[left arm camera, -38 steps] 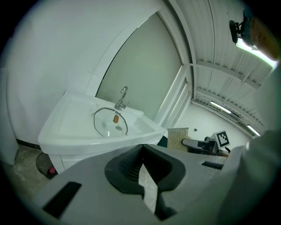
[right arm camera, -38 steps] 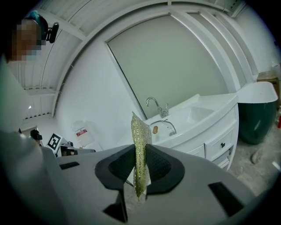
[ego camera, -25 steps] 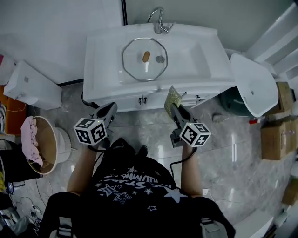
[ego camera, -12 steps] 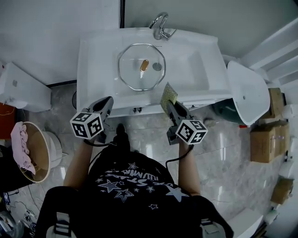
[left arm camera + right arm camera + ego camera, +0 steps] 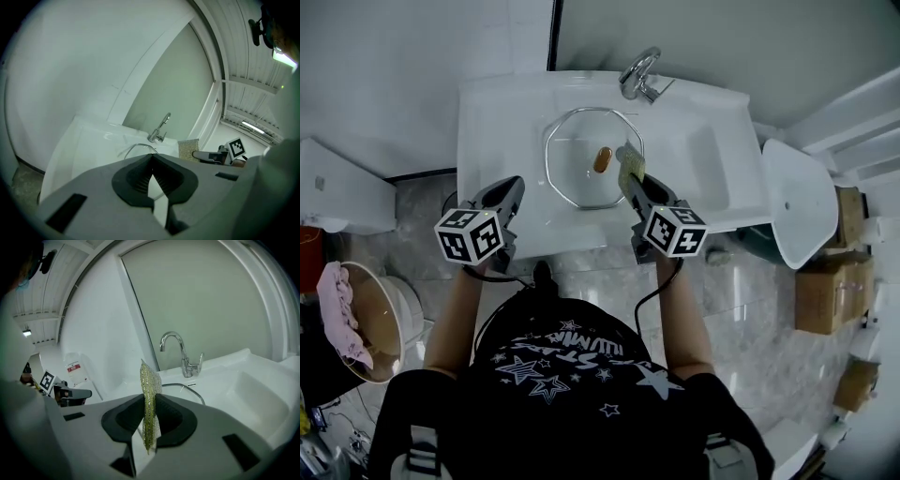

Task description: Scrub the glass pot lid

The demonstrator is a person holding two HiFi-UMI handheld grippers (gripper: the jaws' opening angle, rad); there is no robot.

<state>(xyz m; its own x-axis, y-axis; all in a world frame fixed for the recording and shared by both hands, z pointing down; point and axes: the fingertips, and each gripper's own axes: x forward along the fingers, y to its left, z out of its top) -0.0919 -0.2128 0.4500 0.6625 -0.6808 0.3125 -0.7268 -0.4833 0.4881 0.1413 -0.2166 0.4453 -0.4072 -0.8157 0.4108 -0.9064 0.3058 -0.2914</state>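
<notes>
- Nearest the head camera: person in a black star-print shirt, one gripper in each hand, standing at a white sink [image 5: 703, 112].
- Left gripper [image 5: 508, 192]: jaws closed tip to tip with nothing between them, as its own view [image 5: 151, 160] shows. In the head view it is over the sink's front left edge, clear of the lid.
- Right gripper [image 5: 630, 185]: jaws clamped on a yellow-green scrub pad [image 5: 150, 380]. The pad stands on edge and sticks up past the jaw tips.
- Head view puts the scrub pad [image 5: 630, 167] over the right rim of the glass pot lid [image 5: 577, 178]. Can't tell whether they touch.
- Lid lies flat in the sink basin with its brown knob [image 5: 602, 159] up at the centre. Its rim also shows in both gripper views.
- Behind the lid: chrome faucet [image 5: 639, 75] at the back of the sink, spout curving toward the basin.
- Off to the sides on the floor: basket [image 5: 394, 323] with a pink cloth [image 5: 342, 314] on the left, cardboard boxes [image 5: 820, 295] on the right.
</notes>
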